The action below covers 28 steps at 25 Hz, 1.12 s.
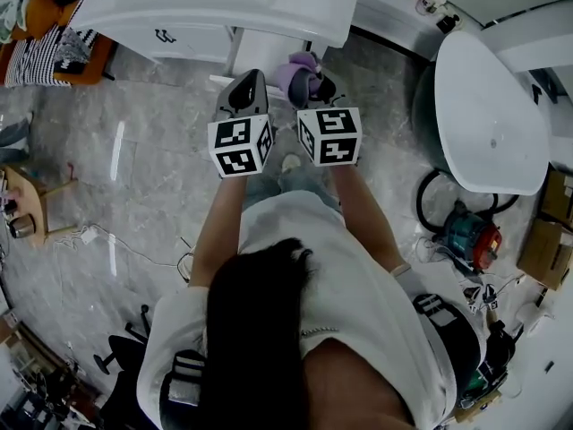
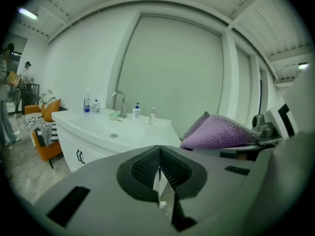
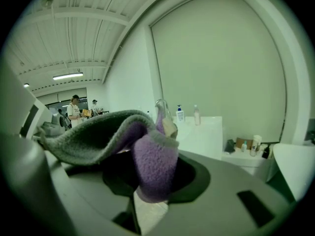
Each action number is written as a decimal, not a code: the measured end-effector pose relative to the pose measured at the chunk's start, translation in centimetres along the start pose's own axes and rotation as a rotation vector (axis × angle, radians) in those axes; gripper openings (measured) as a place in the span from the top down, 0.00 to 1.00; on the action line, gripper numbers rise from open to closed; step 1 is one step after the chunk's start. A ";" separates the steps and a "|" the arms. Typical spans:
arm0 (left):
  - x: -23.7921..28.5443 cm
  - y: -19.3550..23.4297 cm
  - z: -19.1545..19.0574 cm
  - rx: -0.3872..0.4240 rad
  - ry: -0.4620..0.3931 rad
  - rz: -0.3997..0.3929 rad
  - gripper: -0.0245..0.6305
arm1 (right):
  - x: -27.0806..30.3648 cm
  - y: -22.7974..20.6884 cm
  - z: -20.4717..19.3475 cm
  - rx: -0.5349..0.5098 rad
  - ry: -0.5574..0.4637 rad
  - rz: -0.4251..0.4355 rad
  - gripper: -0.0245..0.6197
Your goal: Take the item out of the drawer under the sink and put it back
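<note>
Hanging from the right claw (image 3: 150, 181) is a soft purple cloth (image 3: 147, 163). The claw's two jaws pinch a fold of it. The rest flops over to one side, and it looks grey on the outside. From above, the cloth sits at the very tip of that claw, up in the air. It is in front of the white sink cabinet (image 1: 179, 34) and does not touch it.

The left claw (image 2: 159, 170) is just beside the right one. Its jaws are pressed together with nothing in them.

The sink (image 2: 110, 129) is on top of the cabinet, with a tap (image 2: 118, 100) and some bottles (image 2: 87, 102) at the back. A dark handle (image 2: 78, 156) shows on the cabinet front. An orange chair (image 2: 43, 141) stands by the sink's left end. A white tub (image 1: 488, 115) is off to the right.
</note>
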State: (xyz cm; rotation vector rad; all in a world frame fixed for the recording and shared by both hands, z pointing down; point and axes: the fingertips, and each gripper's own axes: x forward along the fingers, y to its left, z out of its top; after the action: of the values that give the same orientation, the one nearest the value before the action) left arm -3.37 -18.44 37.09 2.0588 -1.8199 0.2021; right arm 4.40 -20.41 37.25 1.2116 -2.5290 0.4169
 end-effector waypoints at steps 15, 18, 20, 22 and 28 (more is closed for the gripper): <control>2.6 2.2 -0.5 -0.060 0.021 0.008 0.96 | 3.2 -1.0 -1.6 0.024 0.053 -0.003 0.76; 3.8 2.8 -0.6 -0.030 0.033 0.007 0.96 | 4.1 -1.3 -1.5 0.023 0.063 -0.012 0.76; 4.8 3.4 -0.3 -0.019 0.039 0.002 0.96 | 5.1 -1.5 -1.1 0.025 0.065 -0.018 0.76; 6.1 4.0 -0.2 -0.012 0.048 -0.003 0.96 | 6.4 -1.9 -0.9 0.025 0.068 -0.025 0.76; 8.6 4.9 -0.5 -0.011 0.084 -0.032 0.96 | 9.3 -2.8 -2.7 0.073 0.123 -0.053 0.76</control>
State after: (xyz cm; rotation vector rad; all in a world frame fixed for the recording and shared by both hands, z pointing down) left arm -6.79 -26.60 41.46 2.0392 -1.7332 0.2656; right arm 1.43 -27.53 43.65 1.2363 -2.3916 0.5580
